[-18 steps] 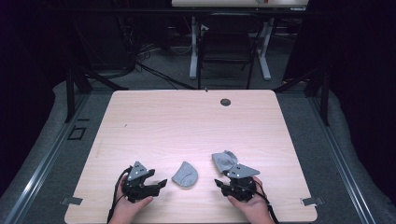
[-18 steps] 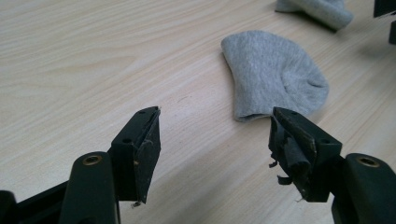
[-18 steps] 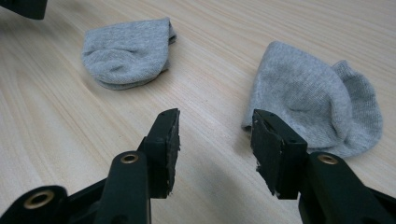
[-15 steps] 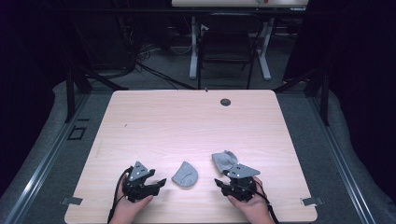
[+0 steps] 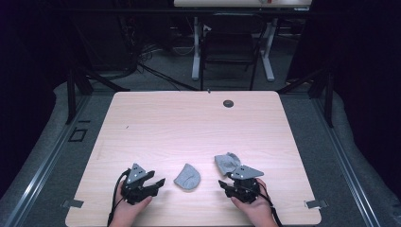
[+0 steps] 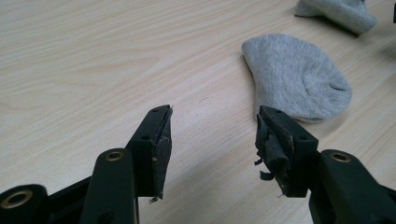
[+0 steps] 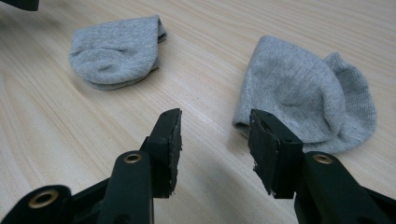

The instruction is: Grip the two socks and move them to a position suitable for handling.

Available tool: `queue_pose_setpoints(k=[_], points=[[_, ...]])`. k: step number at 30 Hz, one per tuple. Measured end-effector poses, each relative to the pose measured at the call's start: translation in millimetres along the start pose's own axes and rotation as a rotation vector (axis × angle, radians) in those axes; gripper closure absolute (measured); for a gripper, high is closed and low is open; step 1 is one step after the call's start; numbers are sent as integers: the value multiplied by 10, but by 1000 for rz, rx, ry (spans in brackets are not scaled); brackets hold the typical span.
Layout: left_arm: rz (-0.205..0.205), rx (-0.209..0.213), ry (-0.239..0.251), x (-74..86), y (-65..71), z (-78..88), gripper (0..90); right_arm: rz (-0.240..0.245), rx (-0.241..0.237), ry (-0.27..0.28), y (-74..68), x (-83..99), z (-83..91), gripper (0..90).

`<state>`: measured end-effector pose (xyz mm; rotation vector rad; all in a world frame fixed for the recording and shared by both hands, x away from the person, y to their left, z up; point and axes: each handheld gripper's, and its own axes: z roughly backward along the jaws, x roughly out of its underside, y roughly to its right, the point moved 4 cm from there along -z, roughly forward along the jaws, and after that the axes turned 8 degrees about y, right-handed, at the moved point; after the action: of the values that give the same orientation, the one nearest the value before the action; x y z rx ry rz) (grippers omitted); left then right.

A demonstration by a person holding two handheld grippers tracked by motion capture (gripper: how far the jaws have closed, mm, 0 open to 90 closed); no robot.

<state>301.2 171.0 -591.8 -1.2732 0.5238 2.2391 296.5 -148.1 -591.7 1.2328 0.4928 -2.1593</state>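
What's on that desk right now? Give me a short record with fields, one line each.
Surface: wooden table
Items: two grey socks, lying apart
Middle sock: folded, flat, between the two grippers
Right sock: crumpled, just ahead of the right gripper
Left gripper: jaws open, nothing between them
Right gripper: jaws open, nothing between them
Contact: neither sock gripped
Other: small dark round fitting near the far edge

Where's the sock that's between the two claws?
In the high view the folded grey sock lies near the table's front edge, between the left claw and right claw.
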Motion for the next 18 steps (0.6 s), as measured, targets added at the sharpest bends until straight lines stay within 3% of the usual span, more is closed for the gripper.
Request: queue_pose_setpoints(k=[7, 10, 13, 18], points=[[-31, -15, 4, -6, 21, -6, 513, 9, -6, -2, -7, -4, -3, 551], [-24, -28, 9, -23, 18, -7, 545, 6, -6, -5, -13, -6, -3, 551], [-3, -12, -1, -34, 20, -23, 603, 0, -2, -7, -19, 2, -8, 550], [-3, 4, -1, -93, 65, -54, 672, -2, -9, -17, -40, 6, -11, 551]])
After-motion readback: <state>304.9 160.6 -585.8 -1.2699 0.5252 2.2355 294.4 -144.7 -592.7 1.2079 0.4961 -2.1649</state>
